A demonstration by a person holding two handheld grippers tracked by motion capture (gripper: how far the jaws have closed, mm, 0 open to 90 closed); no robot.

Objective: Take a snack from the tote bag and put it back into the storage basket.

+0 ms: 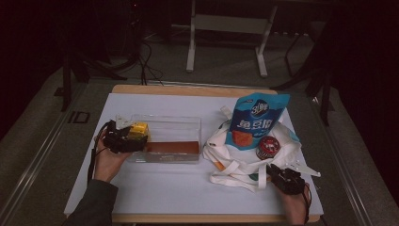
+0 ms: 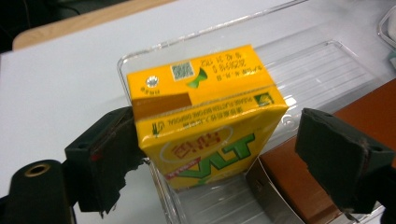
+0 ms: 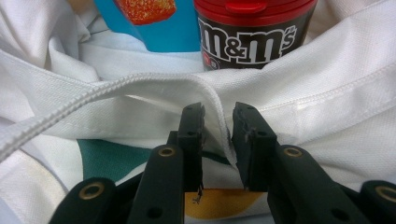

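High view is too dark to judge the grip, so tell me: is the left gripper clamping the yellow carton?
Observer: No. The left gripper is open; one jaw stands clear of the carton.
Operator: What is the right one doing?
Observer: The right gripper pinches a hem of the bag.
Operator: And the red-lidded tub?
Observer: The tub reads m&m's on its label.

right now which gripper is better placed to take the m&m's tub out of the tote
Left. The left gripper stands open around the yellow carton already in the clear bin, so it is free. The right gripper pinches the tote's edge, holding it beside the m&m's tub.
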